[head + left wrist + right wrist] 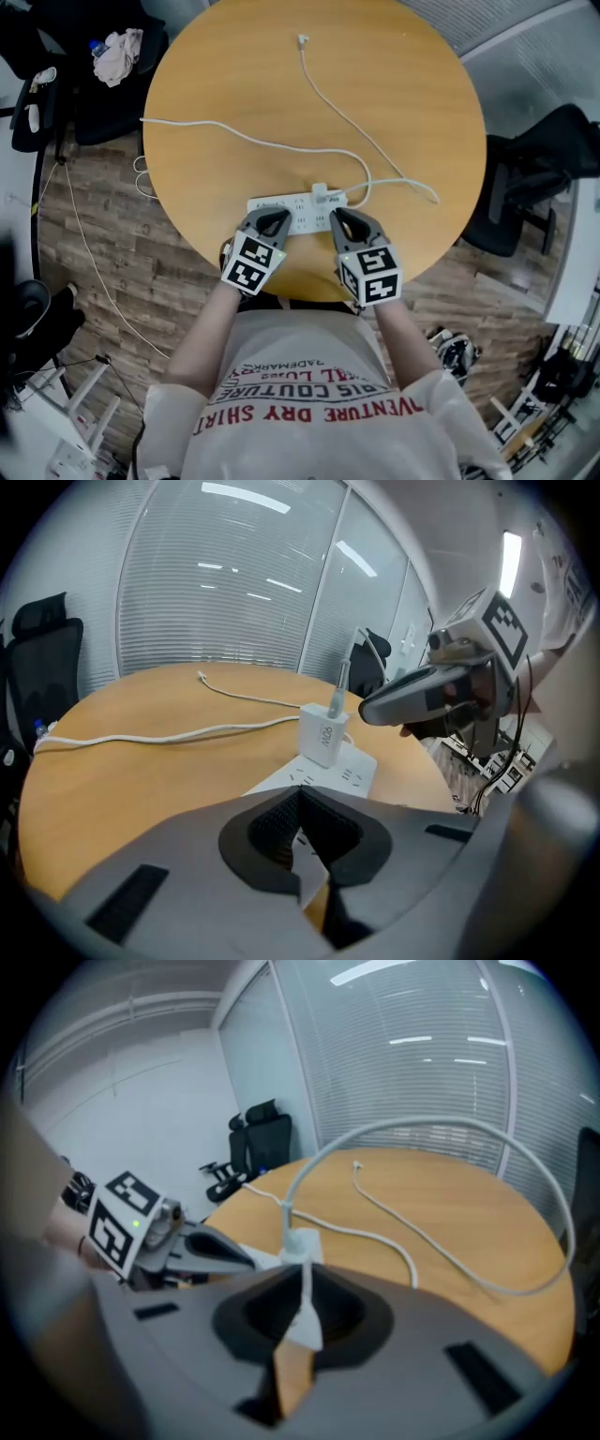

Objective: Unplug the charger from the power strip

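Note:
A white power strip (281, 214) lies near the front edge of the round wooden table (234, 75). A white charger (324, 196) stands plugged into its right end, and its thin cable (356, 122) runs to the far side. In the left gripper view the charger (324, 733) stands upright on the strip (349, 772). My left gripper (278, 221) hangs over the strip's middle, jaws together and empty. My right gripper (337, 218) is just in front of the charger, shut on nothing. From the right gripper view the charger (298, 1241) sits straight beyond the closed tips (302, 1269).
The strip's thick white cord (216, 131) crosses the table to its left edge. Black office chairs stand at the upper left (103, 94) and at the right (534, 178). Wooden floor (122, 244) with a loose cable surrounds the table.

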A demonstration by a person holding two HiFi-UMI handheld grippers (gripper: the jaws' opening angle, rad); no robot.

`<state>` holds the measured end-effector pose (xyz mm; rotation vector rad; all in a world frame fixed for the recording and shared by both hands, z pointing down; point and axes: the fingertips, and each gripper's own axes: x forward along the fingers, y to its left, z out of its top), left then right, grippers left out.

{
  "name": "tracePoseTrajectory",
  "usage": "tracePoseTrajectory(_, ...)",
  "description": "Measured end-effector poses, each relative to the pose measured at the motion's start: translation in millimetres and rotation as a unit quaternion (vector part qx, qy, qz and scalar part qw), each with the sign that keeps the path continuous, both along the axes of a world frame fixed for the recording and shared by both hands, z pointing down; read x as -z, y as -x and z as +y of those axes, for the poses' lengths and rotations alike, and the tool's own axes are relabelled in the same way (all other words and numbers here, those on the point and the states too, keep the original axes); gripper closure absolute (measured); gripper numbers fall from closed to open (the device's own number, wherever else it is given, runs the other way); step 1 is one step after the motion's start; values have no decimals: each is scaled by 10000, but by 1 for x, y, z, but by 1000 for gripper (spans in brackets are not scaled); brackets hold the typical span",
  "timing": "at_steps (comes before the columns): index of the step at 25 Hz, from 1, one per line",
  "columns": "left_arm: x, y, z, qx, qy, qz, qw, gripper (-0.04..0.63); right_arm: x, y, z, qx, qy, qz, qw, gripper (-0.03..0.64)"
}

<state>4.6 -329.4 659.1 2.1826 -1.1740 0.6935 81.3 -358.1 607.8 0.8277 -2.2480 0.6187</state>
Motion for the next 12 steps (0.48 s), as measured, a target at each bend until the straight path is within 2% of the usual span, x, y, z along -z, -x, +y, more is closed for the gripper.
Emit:
tracePoseTrajectory(2,-7,3,-1,100,203,-159,9996,563,-2,3,0,34,20,22,10000,586)
tracePoseTrajectory(6,-15,4,-1,161,497,-228,9984,563,-6,10,2,100,91,114,9998,578)
tracePoseTrajectory(8,-14,4,-2,127,479,-192,9986,563,-8,16,2,139,130,127,9997,467)
tracePoseTrajectory(12,-14,4,-2,126,530,-87,9985,563,-11,27,-1,103,138,228,9996,406)
